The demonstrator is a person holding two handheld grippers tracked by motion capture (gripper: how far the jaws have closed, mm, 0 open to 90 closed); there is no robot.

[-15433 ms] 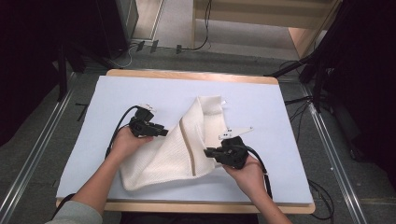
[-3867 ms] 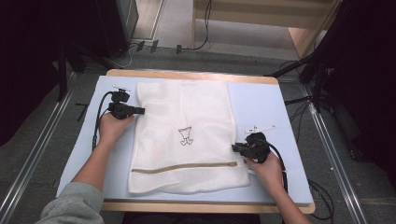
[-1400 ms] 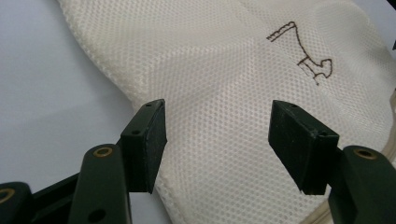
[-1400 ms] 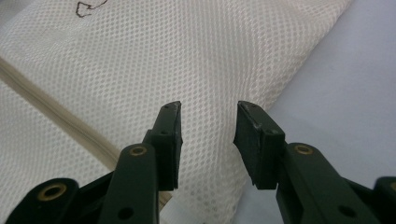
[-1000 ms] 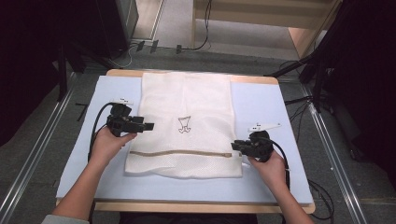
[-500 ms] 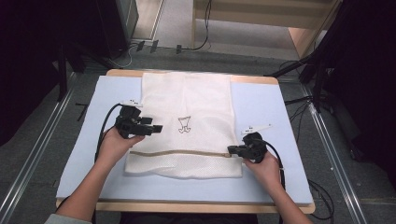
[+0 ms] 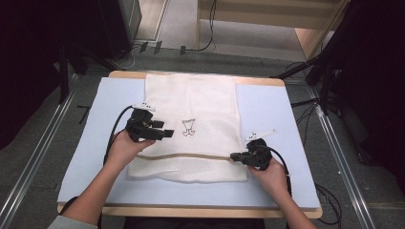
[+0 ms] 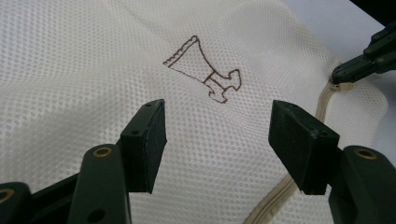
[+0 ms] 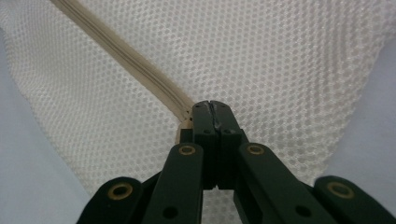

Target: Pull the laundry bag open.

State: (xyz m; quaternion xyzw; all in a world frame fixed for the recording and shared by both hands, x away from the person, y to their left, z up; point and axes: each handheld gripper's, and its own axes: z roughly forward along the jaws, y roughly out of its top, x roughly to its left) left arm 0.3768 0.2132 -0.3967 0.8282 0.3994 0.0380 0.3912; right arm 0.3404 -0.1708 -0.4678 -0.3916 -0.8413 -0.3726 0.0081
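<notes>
Counter (image 7: 267,102), covered by a pale blue mat: position unchanged. Cream mesh laundry bag (image 7: 210,102) lies flat along its middle, as one second ago, top edge at the far side. Brown emblem at centre; tan zipper (image 7: 191,156) crosses near the lower edge. Left tool (image 7: 165,133) has shifted inward from the bag's left edge and hovers over the mesh beside the emblem, jaws wide, nothing between them. Right tool (image 7: 235,157) has just closed, jaws pinched together at the zipper's right end (image 9: 187,122).
</notes>
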